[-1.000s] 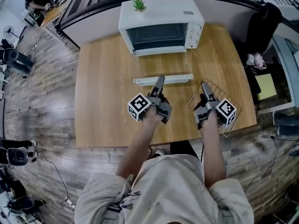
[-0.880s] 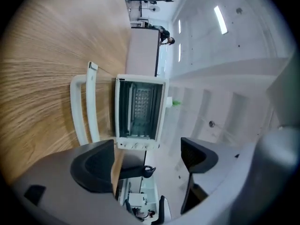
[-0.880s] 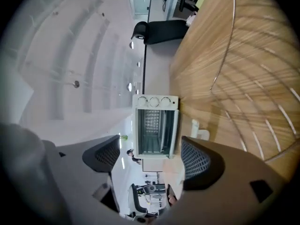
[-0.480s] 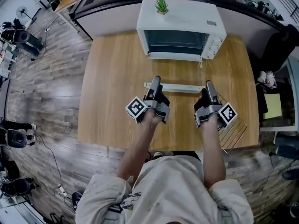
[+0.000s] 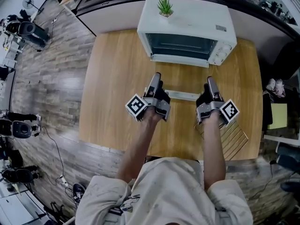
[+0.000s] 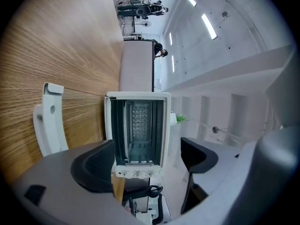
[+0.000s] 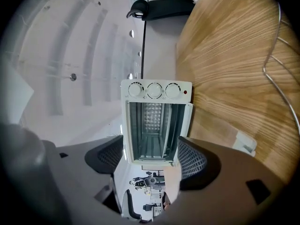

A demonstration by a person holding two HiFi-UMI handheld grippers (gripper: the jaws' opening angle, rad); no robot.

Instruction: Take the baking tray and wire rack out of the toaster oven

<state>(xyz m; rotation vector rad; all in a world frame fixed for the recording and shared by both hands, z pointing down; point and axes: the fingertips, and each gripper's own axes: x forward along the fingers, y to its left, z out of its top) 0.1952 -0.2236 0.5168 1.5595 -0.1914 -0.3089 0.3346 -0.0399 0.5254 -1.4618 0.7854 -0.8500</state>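
The white toaster oven (image 5: pixel 187 29) stands at the table's far edge, its dark chamber showing no tray or rack inside in either gripper view. A long white tray (image 5: pixel 183 95) lies on the table between my hands. The wire rack (image 5: pixel 236 139) rests at the near right, behind my right wrist. My left gripper (image 5: pixel 154 78) is open and empty, level, pointing at the oven (image 6: pixel 137 130). My right gripper (image 5: pixel 210 82) also faces the oven (image 7: pixel 154 125); its jaws are closing with nothing between them.
A small potted plant (image 5: pixel 164 6) sits on the oven's top. The wooden table (image 5: pixel 117 78) has a bare left half. Camera stands and cables are on the floor at left (image 5: pixel 21 128). A black chair (image 7: pixel 159 6) stands beyond the table.
Both grippers have moved forward toward the oven. My right gripper has left the wire rack, which now lies behind it. My left gripper's tip has passed over the white tray.
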